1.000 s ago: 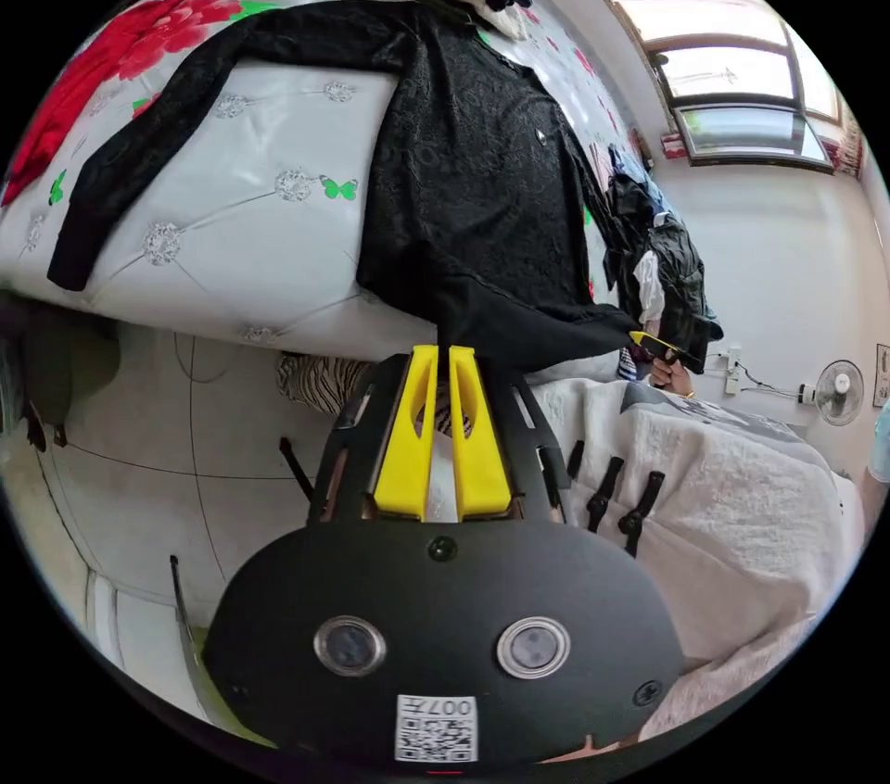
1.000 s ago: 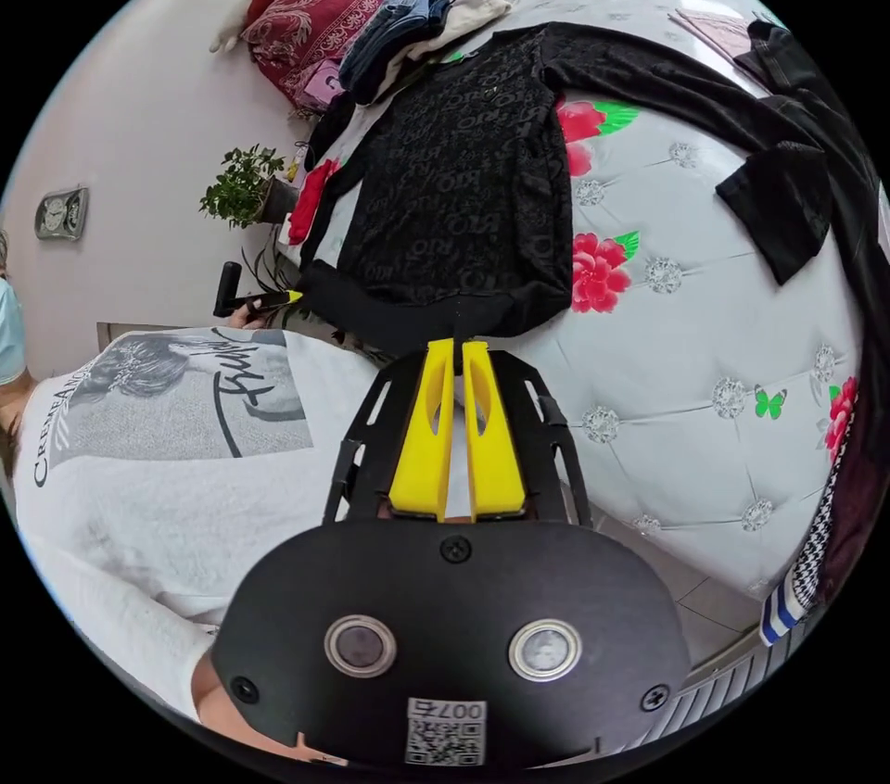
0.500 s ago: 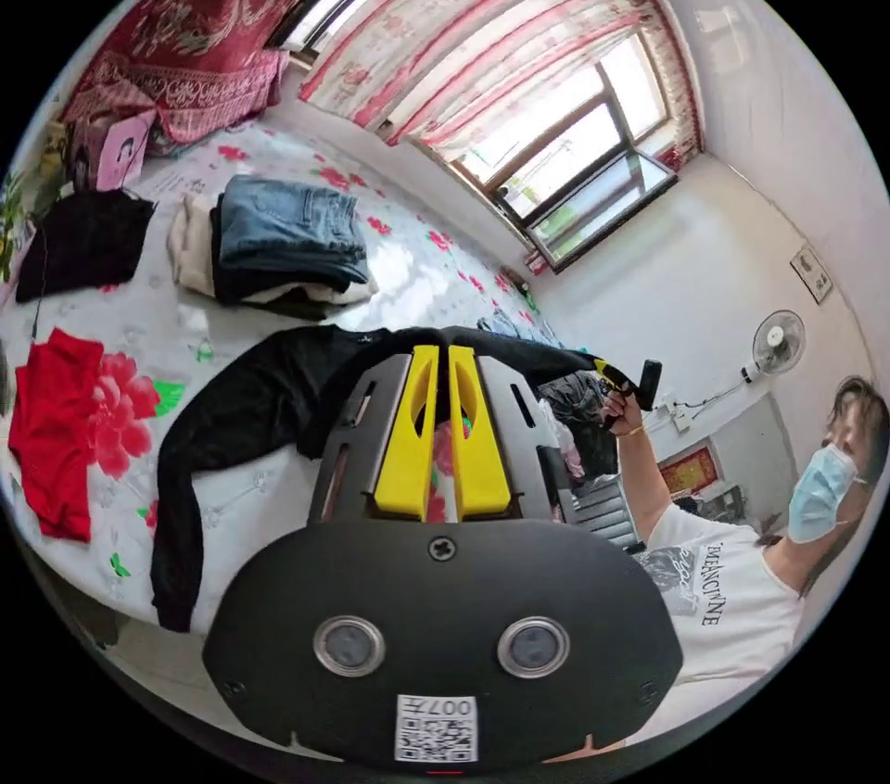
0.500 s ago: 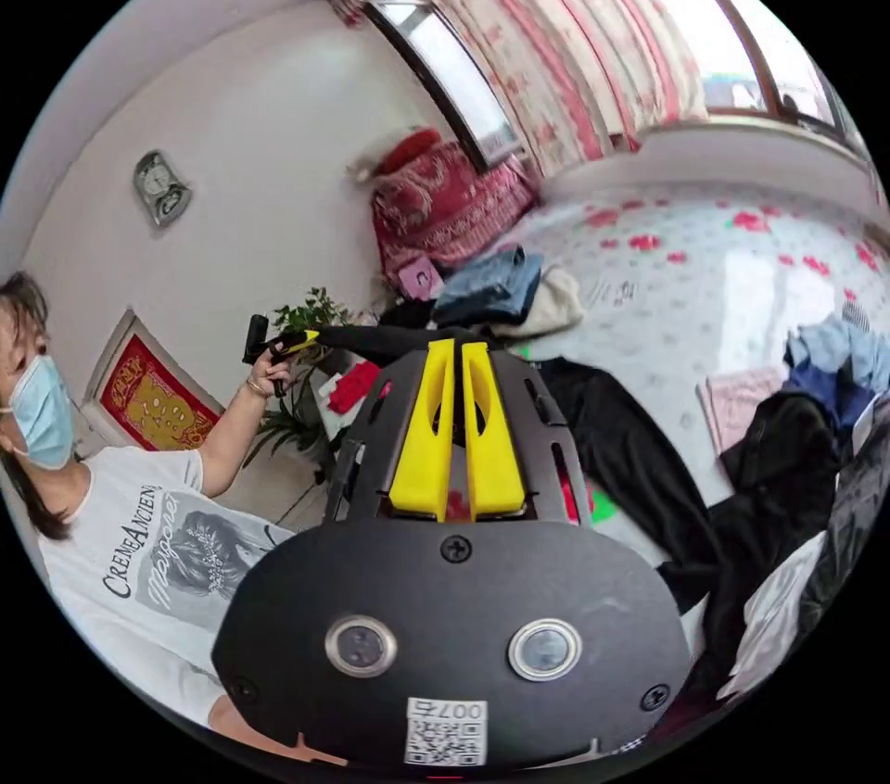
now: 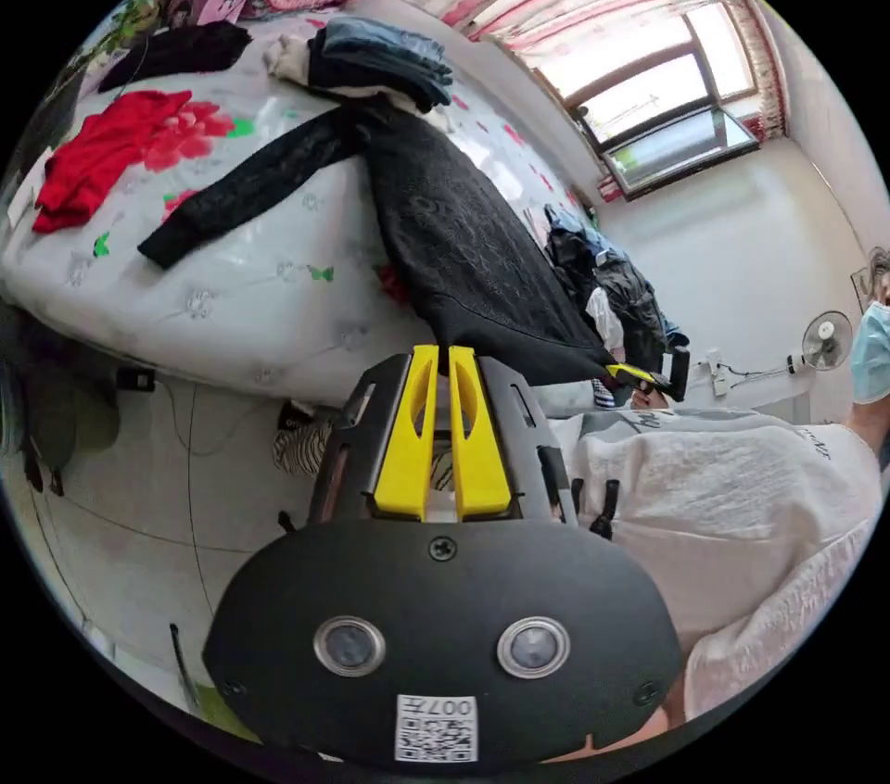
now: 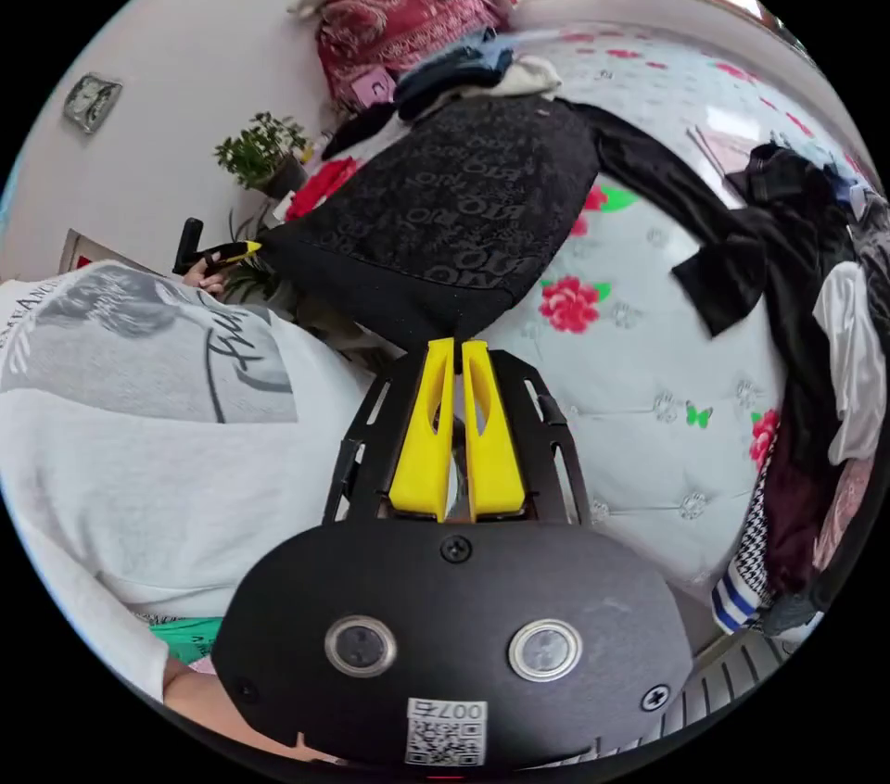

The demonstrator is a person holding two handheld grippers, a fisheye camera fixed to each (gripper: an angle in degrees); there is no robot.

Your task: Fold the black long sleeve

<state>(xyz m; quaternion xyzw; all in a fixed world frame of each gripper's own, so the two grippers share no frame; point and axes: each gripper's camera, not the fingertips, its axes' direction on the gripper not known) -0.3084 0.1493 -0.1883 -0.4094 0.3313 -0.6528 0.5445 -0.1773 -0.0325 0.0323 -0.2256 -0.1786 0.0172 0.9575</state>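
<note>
Nearest, the left gripper [image 5: 443, 350] and right gripper [image 6: 456, 343] each clamp a hem corner of the black long sleeve [image 5: 464, 237], jaws pressed together on the fabric. From there its body stretches up onto the flowered bed [image 6: 640, 376], collar near the stacked jeans [image 5: 380, 61]. An uneven pull could drag the sleeves crooked.

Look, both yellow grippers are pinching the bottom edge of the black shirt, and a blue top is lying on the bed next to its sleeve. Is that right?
Not quite. The top lying on the bed near the sleeve is red, not blue; the left gripper view shows it. The rest holds: the left gripper and right gripper both pinch the bottom edge of the black shirt.
</note>
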